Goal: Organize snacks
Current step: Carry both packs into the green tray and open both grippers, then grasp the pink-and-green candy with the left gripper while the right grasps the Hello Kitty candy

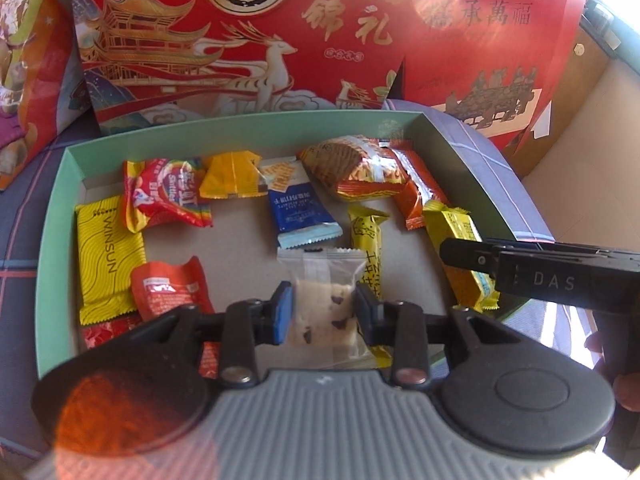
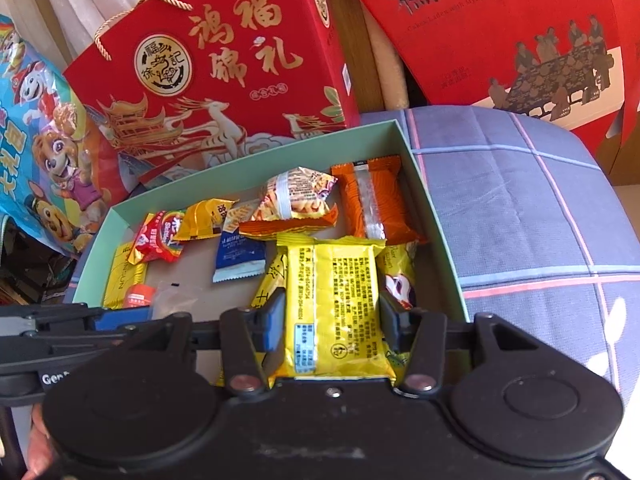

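- Green-rimmed shallow box (image 1: 52, 216) sits on a blue plaid cloth (image 2: 520, 208); red gift boxes (image 1: 240, 40) stand upright behind it.
- Left tongs (image 1: 322, 308): the clear-wrapped nougat piece (image 1: 322, 300) lies between the blue pads (image 1: 283, 312), near the front of the box floor. Whether the pads press on it or only flank it, cannot tell.
- Right tongs (image 2: 332, 320): the yellow printed packet (image 2: 334, 304) fills the gap between both fingers, over the right side of the box. Contact with the pads cannot be confirmed either.
- Other snacks loose in the box: yellow WINSUN packet (image 1: 106, 256) at left, Skittles bag (image 1: 164, 196), blue-and-white packet (image 1: 298, 212), orange wafer pack (image 2: 376, 200) against the right wall.
- Cartoon-dog bag (image 2: 44, 152) stands left of the box.
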### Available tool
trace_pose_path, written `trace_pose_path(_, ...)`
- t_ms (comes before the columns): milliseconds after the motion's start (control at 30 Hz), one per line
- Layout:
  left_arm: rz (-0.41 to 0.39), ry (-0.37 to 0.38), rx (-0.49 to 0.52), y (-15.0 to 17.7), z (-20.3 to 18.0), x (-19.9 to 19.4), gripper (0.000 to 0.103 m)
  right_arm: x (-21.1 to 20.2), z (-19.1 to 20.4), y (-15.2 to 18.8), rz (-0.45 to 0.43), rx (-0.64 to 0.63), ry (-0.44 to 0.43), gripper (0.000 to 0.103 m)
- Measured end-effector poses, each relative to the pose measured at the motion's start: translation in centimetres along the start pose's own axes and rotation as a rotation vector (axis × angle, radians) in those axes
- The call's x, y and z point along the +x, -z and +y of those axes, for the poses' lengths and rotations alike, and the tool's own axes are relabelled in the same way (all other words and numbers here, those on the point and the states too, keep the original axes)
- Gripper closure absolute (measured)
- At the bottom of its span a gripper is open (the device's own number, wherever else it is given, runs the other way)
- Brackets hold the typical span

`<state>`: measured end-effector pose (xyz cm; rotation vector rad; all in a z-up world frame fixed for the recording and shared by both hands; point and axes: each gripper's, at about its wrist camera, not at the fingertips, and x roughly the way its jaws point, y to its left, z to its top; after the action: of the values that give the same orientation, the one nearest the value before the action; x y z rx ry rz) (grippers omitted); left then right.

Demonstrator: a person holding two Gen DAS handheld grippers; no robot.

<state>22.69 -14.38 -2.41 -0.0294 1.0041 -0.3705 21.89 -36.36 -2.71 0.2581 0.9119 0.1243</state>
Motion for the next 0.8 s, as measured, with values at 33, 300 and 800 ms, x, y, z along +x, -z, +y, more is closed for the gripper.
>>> trace_pose_path(33,-0.002,-0.01,0.002,0.0,0.0,-0.1,0.041,-0.1,0.0,-0.1,0.002,0.009,-0.002,0.026)
trace_pose_path(300,-0.055,-0.066,-0.005,0.4,0.5,-3.1,0.0,-4.2,0.8,-0.2,-0.083,0.019,-0.001,0.0)
trace_pose_path(800,-0.06,-0.081,0.011,7.3,1.8,-9.4,0.0,-8.6,1.7,6.1,-0.069,0.049,-0.033,0.0)
